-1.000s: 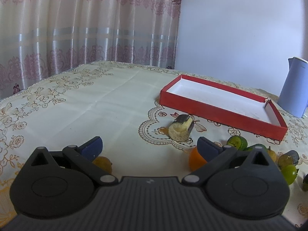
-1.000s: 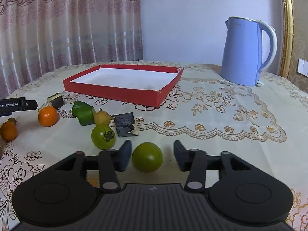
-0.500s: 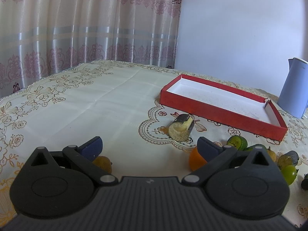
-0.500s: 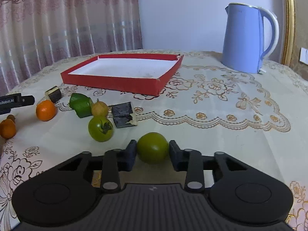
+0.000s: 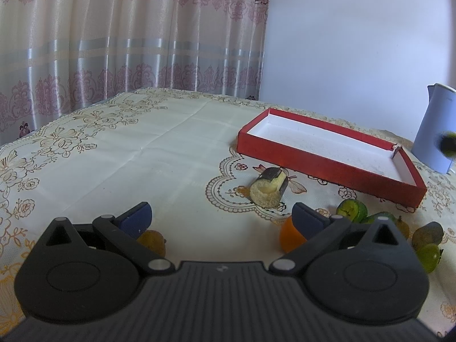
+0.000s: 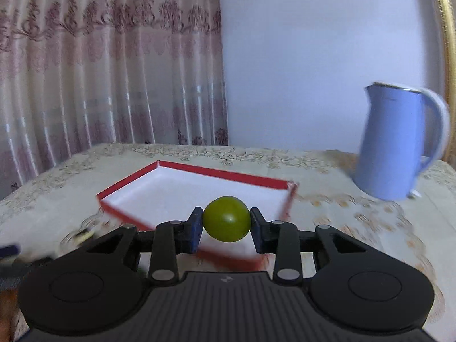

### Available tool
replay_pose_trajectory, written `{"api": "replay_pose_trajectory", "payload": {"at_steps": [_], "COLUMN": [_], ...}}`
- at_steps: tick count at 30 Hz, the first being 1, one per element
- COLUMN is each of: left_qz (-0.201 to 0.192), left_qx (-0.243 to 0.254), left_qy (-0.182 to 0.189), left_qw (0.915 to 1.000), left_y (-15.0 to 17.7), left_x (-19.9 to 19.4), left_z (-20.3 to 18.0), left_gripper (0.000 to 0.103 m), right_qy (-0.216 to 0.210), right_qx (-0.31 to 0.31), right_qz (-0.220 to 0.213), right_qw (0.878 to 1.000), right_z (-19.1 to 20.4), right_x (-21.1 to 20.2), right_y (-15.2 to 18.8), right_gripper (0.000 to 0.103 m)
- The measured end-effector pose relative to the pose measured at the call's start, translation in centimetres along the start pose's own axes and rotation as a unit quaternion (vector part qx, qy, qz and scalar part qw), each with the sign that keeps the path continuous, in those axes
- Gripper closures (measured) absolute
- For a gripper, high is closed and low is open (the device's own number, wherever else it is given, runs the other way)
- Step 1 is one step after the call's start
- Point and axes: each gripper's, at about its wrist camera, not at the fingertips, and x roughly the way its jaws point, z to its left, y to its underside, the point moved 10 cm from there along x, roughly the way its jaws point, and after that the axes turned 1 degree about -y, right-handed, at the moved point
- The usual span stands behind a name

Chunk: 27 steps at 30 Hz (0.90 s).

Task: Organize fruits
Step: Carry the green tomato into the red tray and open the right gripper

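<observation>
Right gripper (image 6: 227, 225) lifted, fingers clamping one green fruit (image 6: 227, 219) (over one red tray (image 6: 182, 196)), left gripper (image 5: 221, 218) wide.

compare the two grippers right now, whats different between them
The right gripper is shut on a round green fruit, while the left gripper stands open with nothing between its pads. The right gripper holds its fruit in front of the red tray; the left gripper sits low over the tablecloth among loose fruit. Both have black bodies and blue pads.
</observation>
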Motion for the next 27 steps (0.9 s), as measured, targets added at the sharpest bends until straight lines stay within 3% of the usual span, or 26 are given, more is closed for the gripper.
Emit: {"api": "replay_pose_trajectory", "payload": {"at_steps": [6,11,14,17,20,22,27], "left_qz": [0.006,0.006,0.006,0.007,0.002,0.003,-0.041], "left_qx": [0.0,0.005,0.005,0.004,-0.004,-0.01,0.05], "left_qy": [0.002,0.006,0.006,0.006,0.015,0.045,0.091], "left_qw": [1.0,1.0,1.0,0.9999,0.9999,0.9989,0.9937], "left_y": [0.0,0.0,0.0,0.0,-0.1,-0.2,-1.1], "left_x": [0.2,0.2,0.2,0.2,-0.1,-0.7,-4.1], "left_z": [0.0,-0.2,-0.2,-0.2,-0.1,-0.2,0.6], "left_gripper": [0.0,0.0,0.0,0.0,0.0,0.0,0.0], "right_qy": [0.026,0.044,0.051,0.035,0.027,0.017,0.016], "right_qx": [0.023,0.023,0.03,0.054,0.069,0.073,0.087], "right_qz": [0.056,0.082,0.067,0.035,-0.011,-0.029,-0.054], "right_qw": [0.998,0.995,0.996,0.997,0.997,0.997,0.995], "right_z": [-1.8,-2.9,-3.6,-4.2,-4.7,-5.0,-6.9], "right_x": [8.8,11.4,10.3,8.3,4.7,2.7,-0.1], "right_y": [-0.5,1.6,2.0,1.4,0.6,0.7,2.2], "right_gripper": [0.069,0.067,0.059,0.041,0.037,0.032,0.031]}}
